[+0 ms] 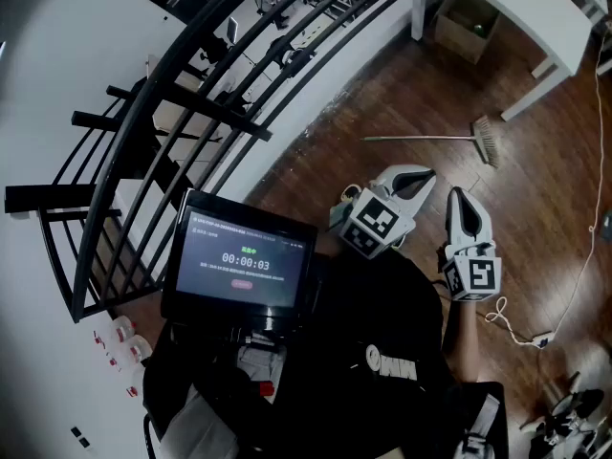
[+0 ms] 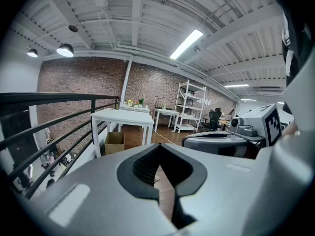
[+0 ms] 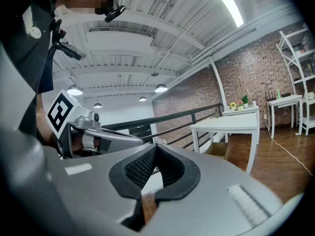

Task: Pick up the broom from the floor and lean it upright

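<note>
The broom [image 1: 430, 138] lies flat on the wooden floor, its thin handle pointing left and its pale bristle head [image 1: 489, 142] to the right, close to a white table leg. My left gripper [image 1: 424, 174] is held in the air short of the handle, shut and empty. Beside it on the right, my right gripper [image 1: 456, 195] is also shut with nothing in it. In the left gripper view the jaws [image 2: 159, 165] meet, and the right gripper's body [image 2: 221, 142] shows at the right. The right gripper view shows its jaws [image 3: 153, 167] together. Neither gripper view shows the broom.
A black metal railing [image 1: 239, 65] runs along the left, at the floor's edge. A white table [image 1: 516, 8] with a cardboard box [image 1: 466, 22] under it stands beyond the broom. A white cable [image 1: 577, 275] trails over the floor at the right. A dark screen [image 1: 244, 256] sits in front of the person.
</note>
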The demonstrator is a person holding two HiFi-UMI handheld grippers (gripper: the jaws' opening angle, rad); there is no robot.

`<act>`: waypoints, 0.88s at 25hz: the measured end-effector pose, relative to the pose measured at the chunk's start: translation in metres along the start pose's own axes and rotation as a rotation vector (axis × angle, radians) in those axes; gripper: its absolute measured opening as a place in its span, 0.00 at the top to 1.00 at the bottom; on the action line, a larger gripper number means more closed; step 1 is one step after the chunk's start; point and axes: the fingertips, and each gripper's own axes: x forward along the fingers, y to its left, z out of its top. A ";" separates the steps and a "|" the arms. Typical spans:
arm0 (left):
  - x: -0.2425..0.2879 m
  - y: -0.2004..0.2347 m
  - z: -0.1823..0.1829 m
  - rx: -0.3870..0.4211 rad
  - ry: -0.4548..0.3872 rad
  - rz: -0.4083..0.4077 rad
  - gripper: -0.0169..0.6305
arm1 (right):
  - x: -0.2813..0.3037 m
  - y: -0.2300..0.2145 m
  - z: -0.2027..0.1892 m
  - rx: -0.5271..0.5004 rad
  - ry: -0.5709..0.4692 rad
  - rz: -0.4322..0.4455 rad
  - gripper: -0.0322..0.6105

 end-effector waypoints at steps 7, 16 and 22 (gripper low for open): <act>0.002 0.003 -0.004 0.006 0.032 0.015 0.95 | 0.000 -0.003 -0.004 -0.023 -0.010 0.030 0.94; 0.000 0.003 -0.007 0.003 0.041 0.016 0.95 | 0.004 -0.002 -0.008 -0.013 -0.006 0.046 0.94; 0.002 0.001 -0.007 -0.005 0.038 0.013 0.95 | 0.002 -0.007 -0.010 -0.039 0.011 0.039 0.94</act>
